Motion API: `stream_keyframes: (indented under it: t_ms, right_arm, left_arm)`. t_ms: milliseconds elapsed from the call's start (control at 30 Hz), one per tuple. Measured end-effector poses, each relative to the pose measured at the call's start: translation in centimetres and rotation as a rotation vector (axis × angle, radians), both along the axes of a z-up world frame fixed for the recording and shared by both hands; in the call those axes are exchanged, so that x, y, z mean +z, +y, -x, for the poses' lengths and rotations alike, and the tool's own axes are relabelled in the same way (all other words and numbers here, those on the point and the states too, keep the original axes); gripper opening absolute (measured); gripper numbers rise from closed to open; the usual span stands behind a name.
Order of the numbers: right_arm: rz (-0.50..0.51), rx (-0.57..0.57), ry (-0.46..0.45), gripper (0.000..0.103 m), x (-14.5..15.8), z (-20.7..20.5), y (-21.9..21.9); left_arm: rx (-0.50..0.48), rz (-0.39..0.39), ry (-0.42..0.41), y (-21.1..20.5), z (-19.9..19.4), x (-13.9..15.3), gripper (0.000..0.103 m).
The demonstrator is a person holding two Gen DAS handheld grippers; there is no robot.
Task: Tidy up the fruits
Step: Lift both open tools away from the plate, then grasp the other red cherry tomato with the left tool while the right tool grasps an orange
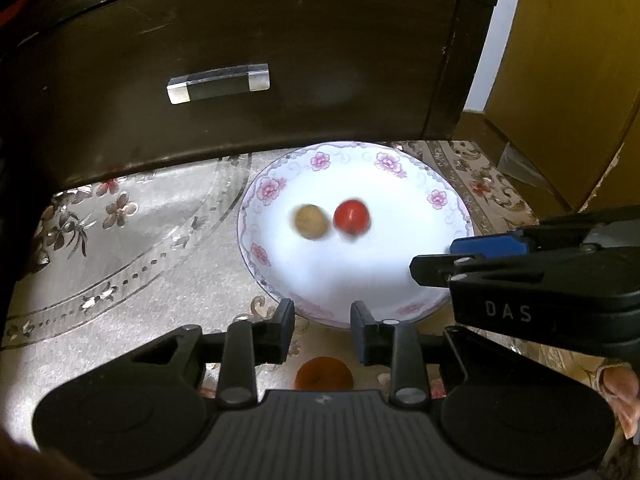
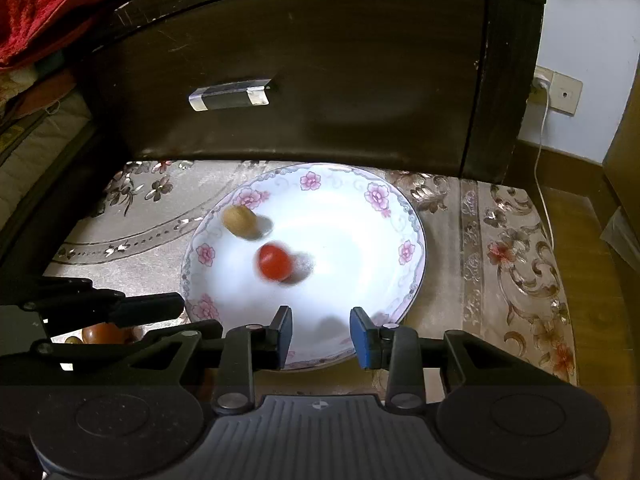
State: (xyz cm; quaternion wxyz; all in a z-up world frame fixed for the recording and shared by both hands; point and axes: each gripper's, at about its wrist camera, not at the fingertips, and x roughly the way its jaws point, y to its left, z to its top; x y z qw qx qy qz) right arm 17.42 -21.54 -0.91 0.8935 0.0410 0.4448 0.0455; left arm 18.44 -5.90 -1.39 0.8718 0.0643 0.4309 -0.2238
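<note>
A white plate with pink flowers [image 1: 400, 280] [image 2: 360, 216] lies on the patterned cloth. In it are a small red fruit [image 1: 352, 217] [image 2: 274, 262] and a small tan fruit [image 1: 311, 222] [image 2: 240, 219], both blurred. An orange fruit [image 1: 324, 374] [image 2: 106, 334] lies on the cloth in front of the plate. My left gripper [image 1: 322, 330] is open and empty just above the orange fruit. My right gripper [image 2: 320, 334] is open and empty over the plate's near rim; it also shows in the left wrist view [image 1: 452, 258].
A dark wooden nightstand [image 1: 248, 60] [image 2: 320, 68] with a clear handle [image 1: 218, 83] stands right behind the plate. A red cloth [image 2: 52, 4] lies at the far left. A yellow cabinet [image 1: 568, 60] stands at the right, a wall socket [image 2: 556, 90] with cord beside it.
</note>
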Motion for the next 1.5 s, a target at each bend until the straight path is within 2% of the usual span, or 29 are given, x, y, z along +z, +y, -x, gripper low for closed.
stream_keyframes:
  t_ms: [1100, 1500]
  right_arm:
    - [-0.008, 0.020, -0.002, 0.030, 0.4, 0.9, 0.8]
    - [-0.014, 0.063, 0.011, 0.030, 0.5, 1.8, 1.8]
  left_arm:
    - [0.021, -0.006, 0.006, 0.3, 0.6, 0.9, 0.037]
    - [0.014, -0.017, 0.018, 1.9, 2.2, 1.3, 0.037]
